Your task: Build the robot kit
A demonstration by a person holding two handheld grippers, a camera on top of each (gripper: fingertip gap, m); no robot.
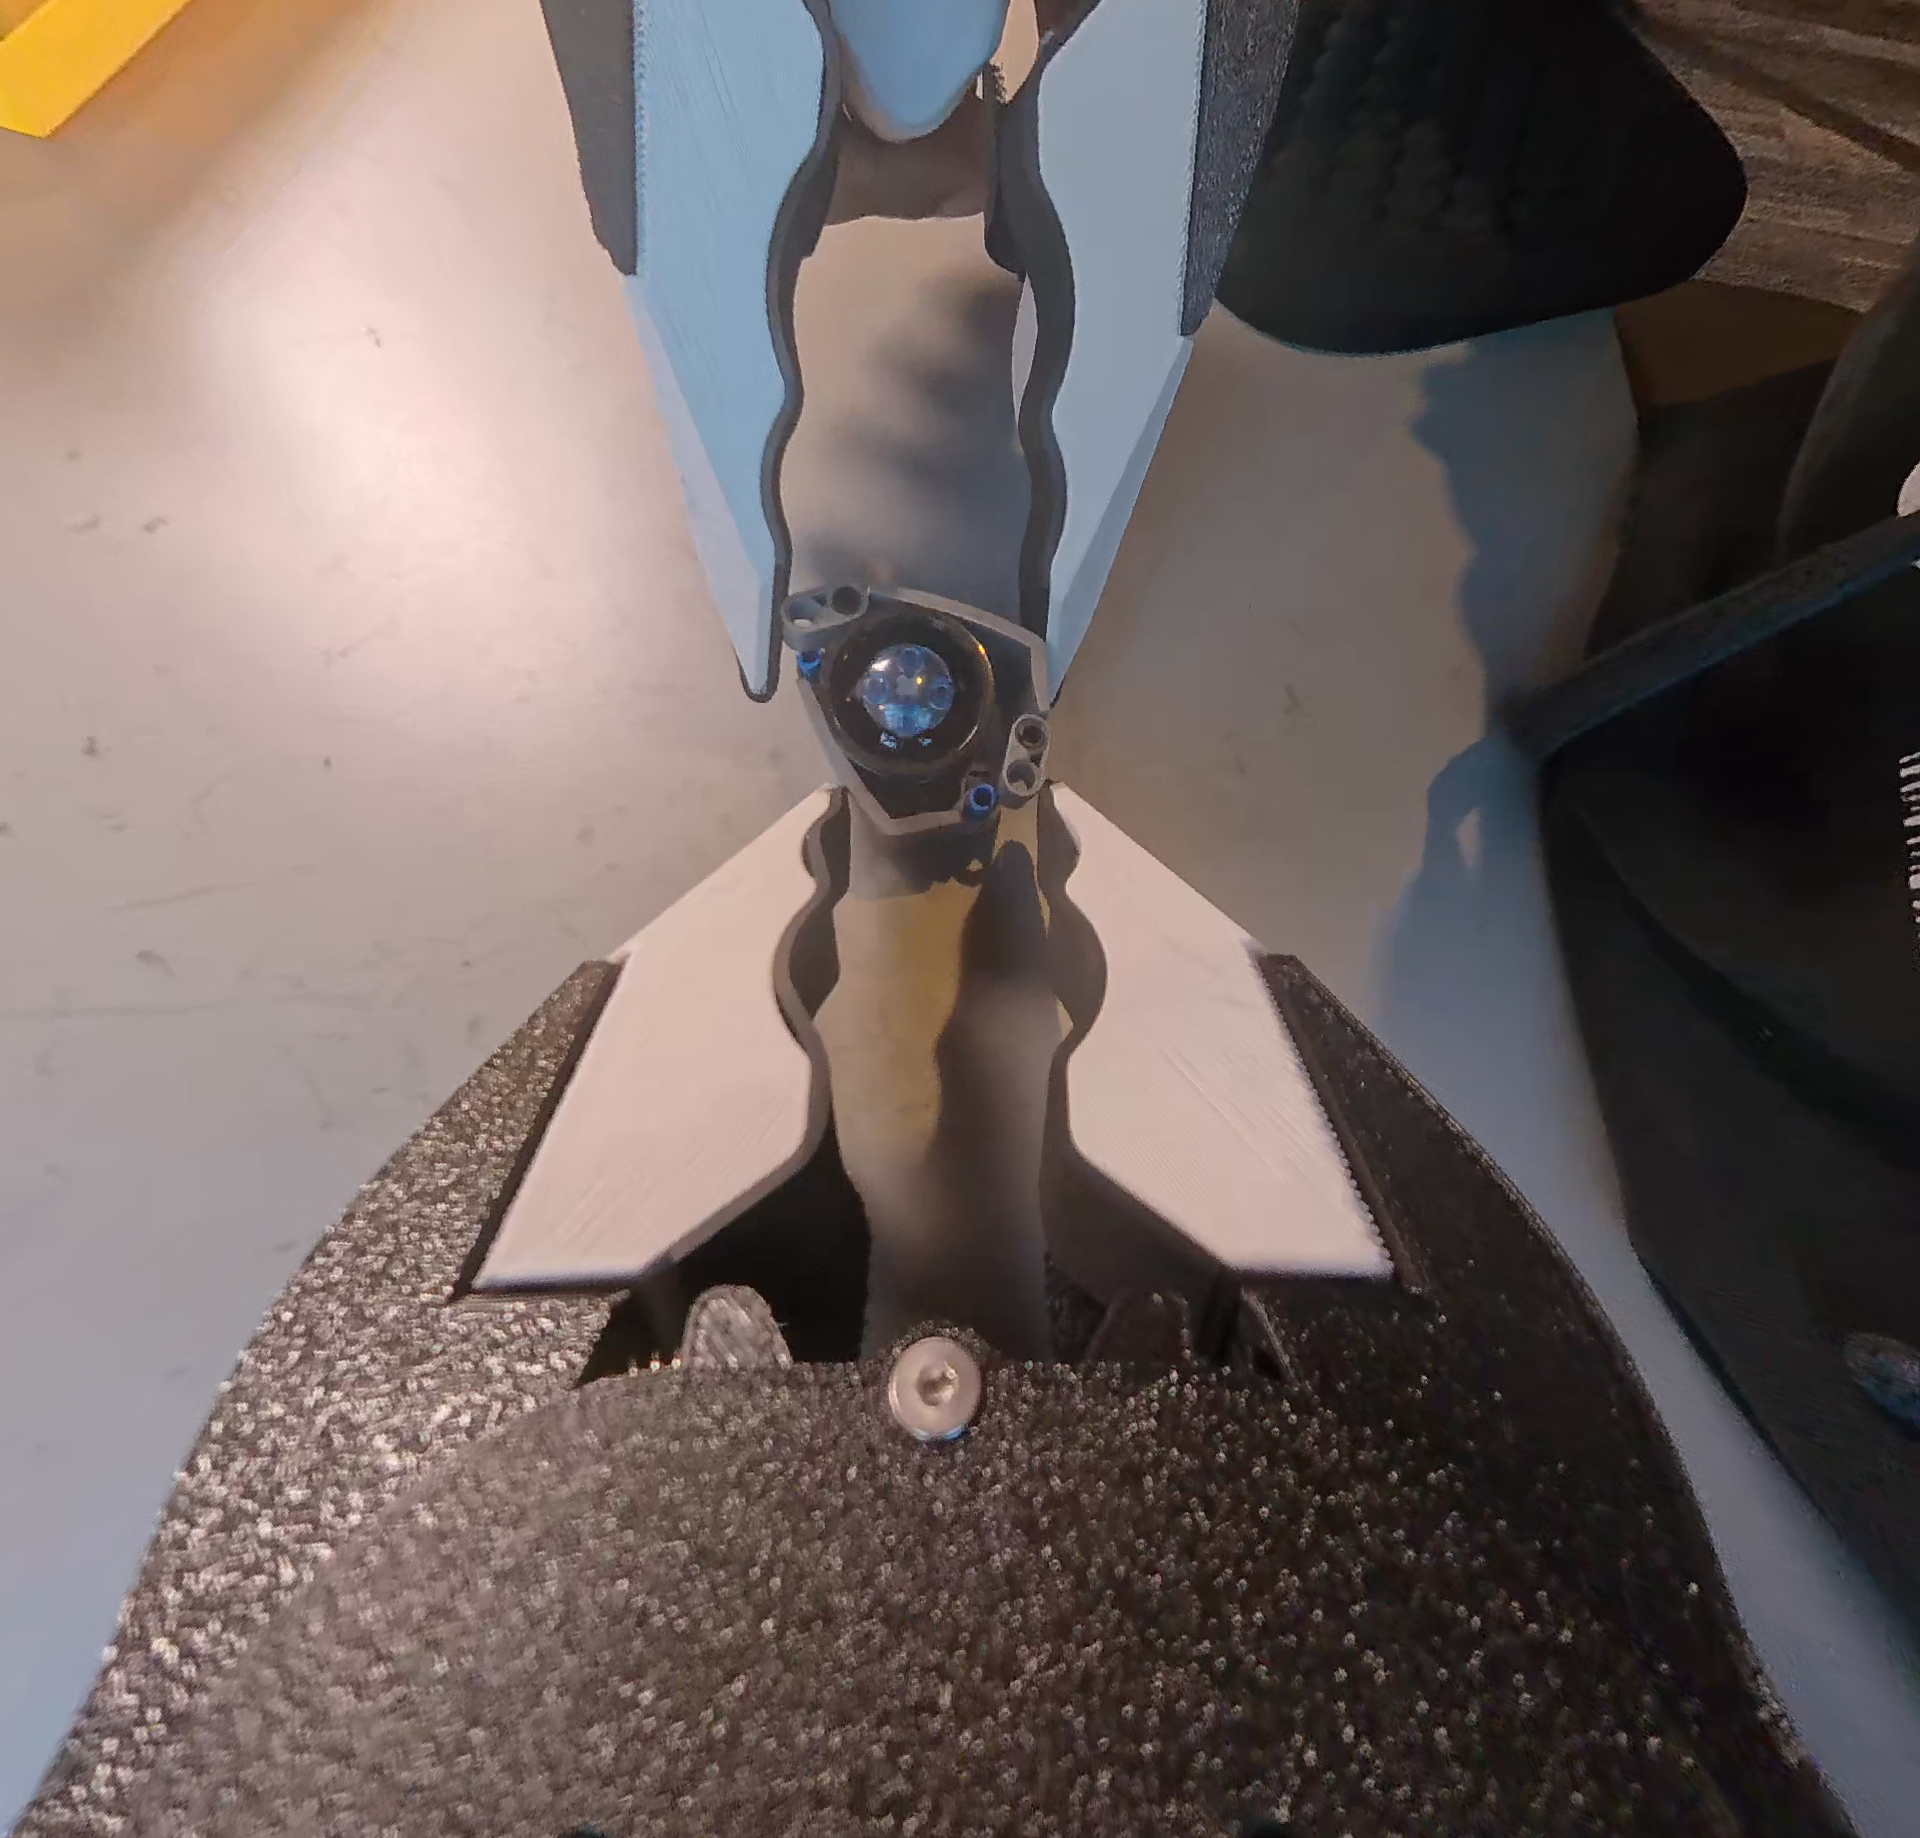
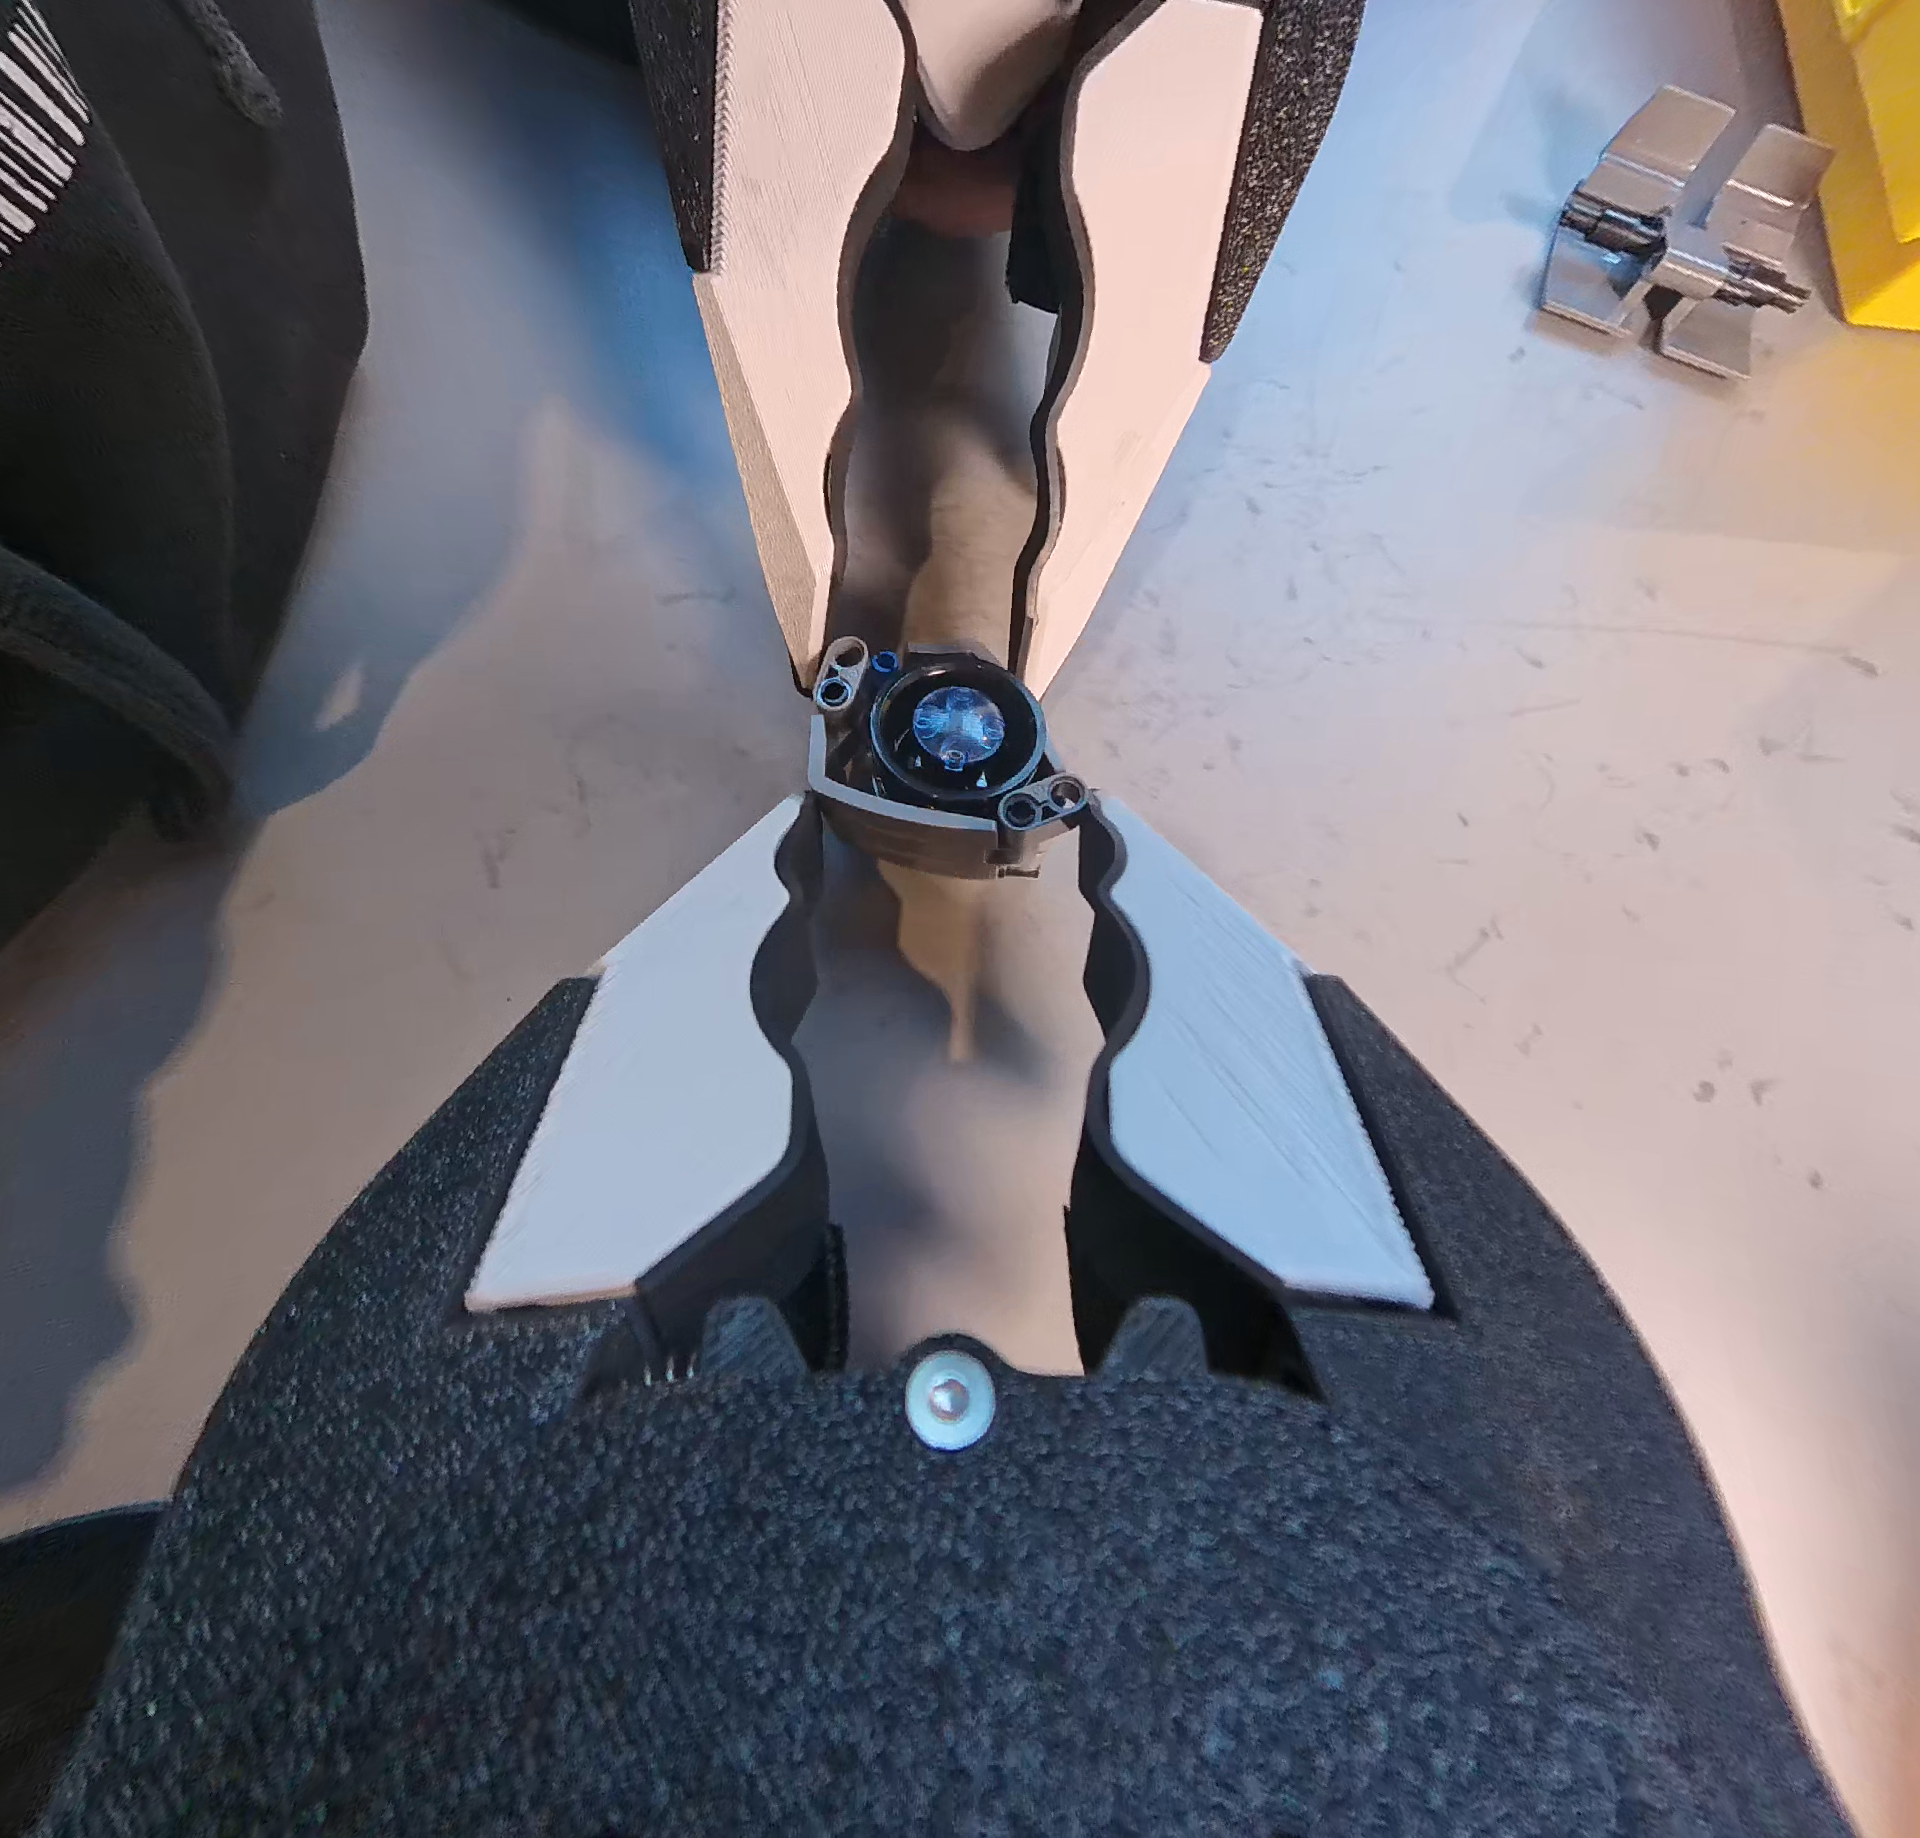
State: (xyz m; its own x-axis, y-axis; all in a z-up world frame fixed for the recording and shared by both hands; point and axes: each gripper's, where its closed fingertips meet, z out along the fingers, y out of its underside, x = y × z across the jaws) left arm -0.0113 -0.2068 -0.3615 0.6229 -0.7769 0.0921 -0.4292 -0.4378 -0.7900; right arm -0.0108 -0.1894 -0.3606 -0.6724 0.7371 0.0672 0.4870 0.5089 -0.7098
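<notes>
Left claw [image 1: 940, 796] and right claw [image 2: 945, 812] each pinch the small grey-black part [image 1: 914, 713] from opposite sides, at their tips; it looks light, rigid, knobbly; grip its grey frame.

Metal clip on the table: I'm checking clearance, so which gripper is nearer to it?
Left, probably. The metal clip lies beside the left gripper and its body; the right gripper sits farther back. Both are shut on the lens part.
</notes>
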